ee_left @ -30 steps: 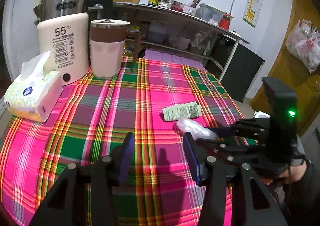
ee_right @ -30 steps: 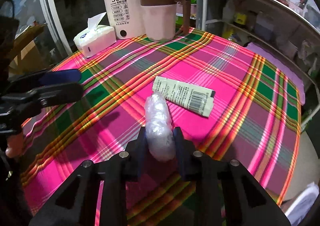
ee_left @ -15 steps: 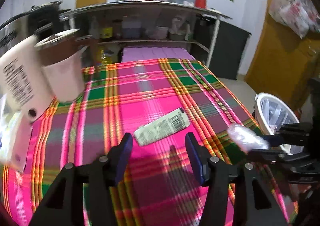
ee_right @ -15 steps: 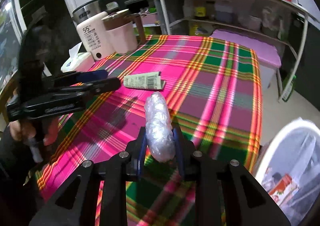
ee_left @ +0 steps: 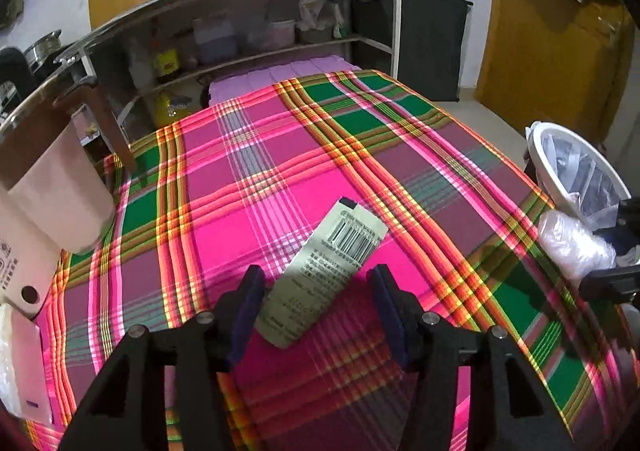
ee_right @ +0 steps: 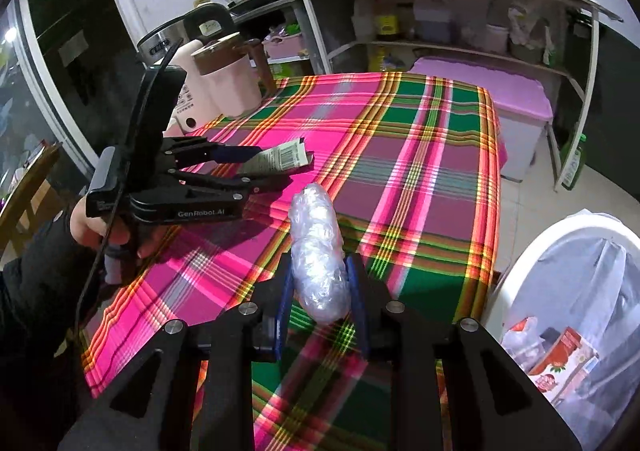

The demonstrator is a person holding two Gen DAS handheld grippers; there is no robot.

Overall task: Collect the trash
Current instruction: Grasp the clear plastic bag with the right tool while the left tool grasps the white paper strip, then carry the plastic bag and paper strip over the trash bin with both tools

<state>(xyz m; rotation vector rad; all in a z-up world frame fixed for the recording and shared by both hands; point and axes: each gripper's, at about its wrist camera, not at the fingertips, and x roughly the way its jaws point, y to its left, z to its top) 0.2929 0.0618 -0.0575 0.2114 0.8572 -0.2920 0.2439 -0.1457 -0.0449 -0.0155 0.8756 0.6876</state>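
Note:
A pale green wrapper with a barcode (ee_left: pixel 326 269) lies flat on the plaid tablecloth (ee_left: pixel 280 155). My left gripper (ee_left: pixel 316 307) is open, its two fingers on either side of the wrapper's near end. From the right wrist view the left gripper (ee_right: pixel 264 167) shows reaching the wrapper (ee_right: pixel 280 159). My right gripper (ee_right: pixel 320 295) is shut on a crumpled clear plastic wad (ee_right: pixel 318 255), held above the table's right edge. The wad also shows in the left wrist view (ee_left: pixel 572 247). A white trash bin (ee_right: pixel 568 291) with a liner stands on the floor to the right.
A pink mug (ee_left: pixel 52 187) and a white kettle (ee_left: pixel 16 275) stand at the table's left. A metal shelf unit with bottles and containers (ee_left: pixel 256 35) is behind. A purple-covered box (ee_right: pixel 500 91) sits beyond the table. The bin (ee_left: pixel 576 171) holds a red carton (ee_right: pixel 560 363).
My left gripper moved forward so its fingers now straddle the wrapper. My right gripper carried the plastic wad rightward toward the table edge and the bin.

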